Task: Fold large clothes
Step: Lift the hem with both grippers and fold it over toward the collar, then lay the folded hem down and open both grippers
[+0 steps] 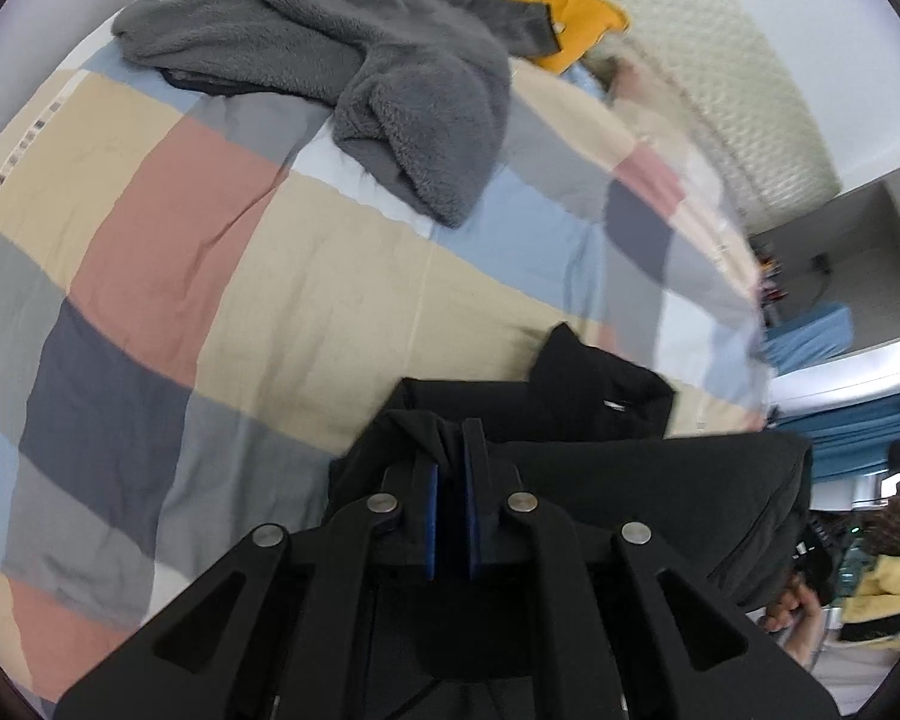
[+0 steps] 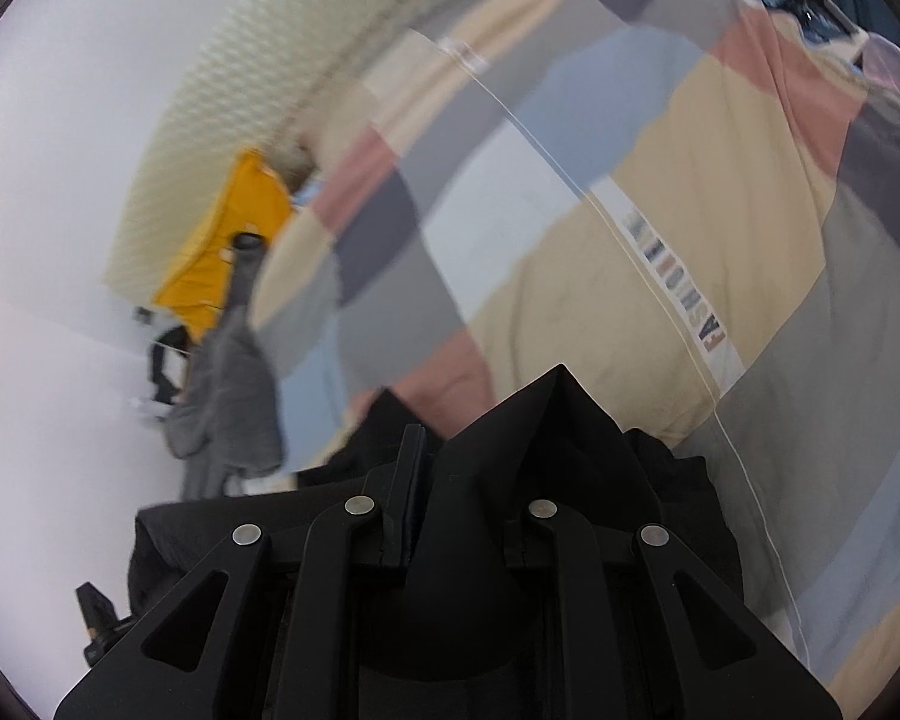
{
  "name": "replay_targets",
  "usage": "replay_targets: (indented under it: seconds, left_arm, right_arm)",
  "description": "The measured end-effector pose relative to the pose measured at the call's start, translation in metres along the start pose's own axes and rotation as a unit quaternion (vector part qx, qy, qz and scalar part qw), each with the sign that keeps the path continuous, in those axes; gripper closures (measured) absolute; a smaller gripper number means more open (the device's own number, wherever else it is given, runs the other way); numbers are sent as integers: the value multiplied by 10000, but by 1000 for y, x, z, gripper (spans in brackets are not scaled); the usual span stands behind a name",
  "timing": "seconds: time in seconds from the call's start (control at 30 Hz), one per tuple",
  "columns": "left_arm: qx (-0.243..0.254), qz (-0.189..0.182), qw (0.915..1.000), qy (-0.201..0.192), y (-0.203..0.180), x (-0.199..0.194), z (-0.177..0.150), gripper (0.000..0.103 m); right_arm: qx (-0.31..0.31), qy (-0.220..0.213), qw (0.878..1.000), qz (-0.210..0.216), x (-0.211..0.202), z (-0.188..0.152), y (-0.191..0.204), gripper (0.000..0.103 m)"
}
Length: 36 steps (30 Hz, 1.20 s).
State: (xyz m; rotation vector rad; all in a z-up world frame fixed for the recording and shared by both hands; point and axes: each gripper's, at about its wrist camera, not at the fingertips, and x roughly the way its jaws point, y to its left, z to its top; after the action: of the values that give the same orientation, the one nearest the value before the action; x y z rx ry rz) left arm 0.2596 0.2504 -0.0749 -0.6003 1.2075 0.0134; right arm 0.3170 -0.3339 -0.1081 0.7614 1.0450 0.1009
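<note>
Both pinched narrow on black garment [image 1: 630, 468], left gripper [image 1: 450, 450] and right gripper [image 2: 450, 456]; thin bunched grip between fingers could slip mid-fold.

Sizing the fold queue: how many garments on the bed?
2 clearly: a black garment pinched by the left gripper and the right gripper, and a grey fleece heaped at the far end. Something dark under the fleece may be a third.

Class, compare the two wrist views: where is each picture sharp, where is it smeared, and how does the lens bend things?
Left wrist view: grey fleece sharp, checked bedcover smeared toward the right edge. Right wrist view: bedcover and wall streaked, right claw crisp on the black garment. Both views bow straight lines.
</note>
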Motion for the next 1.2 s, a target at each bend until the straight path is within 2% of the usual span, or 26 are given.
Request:
replay_targets:
  seconds: [0.23,0.43,0.53,0.6,0.67,0.77,0.83,0.87,0.9,0.93,0.97,1.0,1.03,1.07,1.1,1.2]
  left_arm:
    - [-6,502,9966,651,-6,74,35,94]
    - [445,616,9933,873,-19,119,32,95]
    - [337,416,9938,976,-14,131,30,95]
    - [196,281,9943,1011,-7,132,30,95]
    - [31,167,9943,1054,1,128,29,95]
    - [34,135,9943,1055,5,115,26,95]
    - [-27,103,9943,1059,6,105,25,94]
    - [-112,65,9943,1059,9,98,23,93]
    - [-185,-7,9942,1058,10,92,22,90]
    - [-243,-109,9940,1062,10,89,21,81]
    - [-298,-255,9937,1050,12,82,19,74]
    - [-321,-317,9939,1009,12,77,19,56]
    - [-351,-319,9948,903,16,66,17,27]
    - [-376,-239,9961,757,17,56,17,17]
    - [-358,-237,9978,496,19,39,15,15]
    - [-304,-364,9988,114,14,6,12,15]
  right_arm:
    - [-30,354,9975,-613,66,7,-18,90]
    - [-4,559,9949,-838,94,8,-33,90]
    - [71,555,9957,-733,92,7,-36,90]
    - [128,438,9977,-497,85,5,-38,89]
    - [239,372,9989,-183,73,3,-42,84]
    - [197,338,9992,6,57,-2,-38,80]
    - [200,254,9994,126,38,-6,-35,71]
    - [236,182,9993,223,29,-7,-34,58]
    - [269,75,9989,369,17,-10,-32,36]
    - [263,-7,9986,467,7,-12,-31,27]
    - [209,-82,9983,545,-7,-14,-29,24]
    - [170,-105,9983,556,-13,-15,-26,24]
    - [79,-138,9983,566,-26,-18,-23,24]
    - [-18,-171,9983,551,-36,-19,-19,24]
    - [-119,-224,9984,508,-45,-21,-15,24]
    - [-603,-500,9966,265,-81,-30,7,24]
